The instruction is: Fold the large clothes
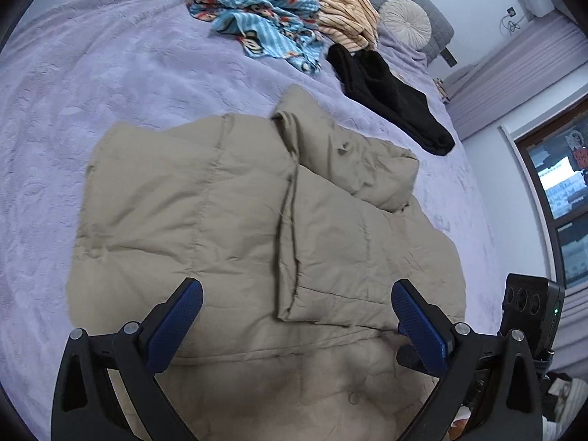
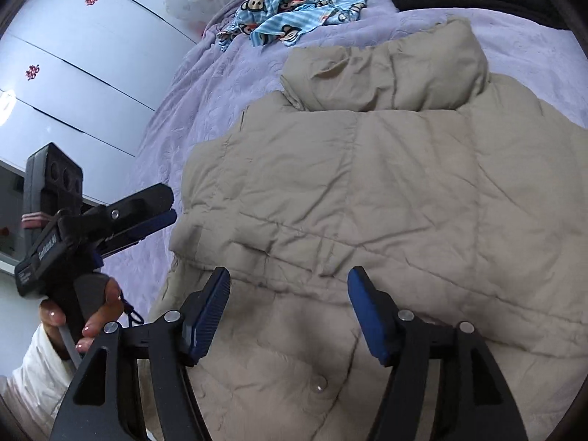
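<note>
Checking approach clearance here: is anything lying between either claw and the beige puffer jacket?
Nothing visible. Both the left claw and right claw hang open directly over the beige puffer jacket; the other clothes lie far up the bed.

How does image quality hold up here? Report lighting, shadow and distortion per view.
Left wrist view: soft, even daylight; the open left gripper casts a dim shadow on the near hem of the beige quilted puffer jacket; fisheye bends the lavender plush bedspread and dark window frame. Right wrist view: open right gripper, jacket sharp, white wardrobe doors slightly washed out and curved.
</note>
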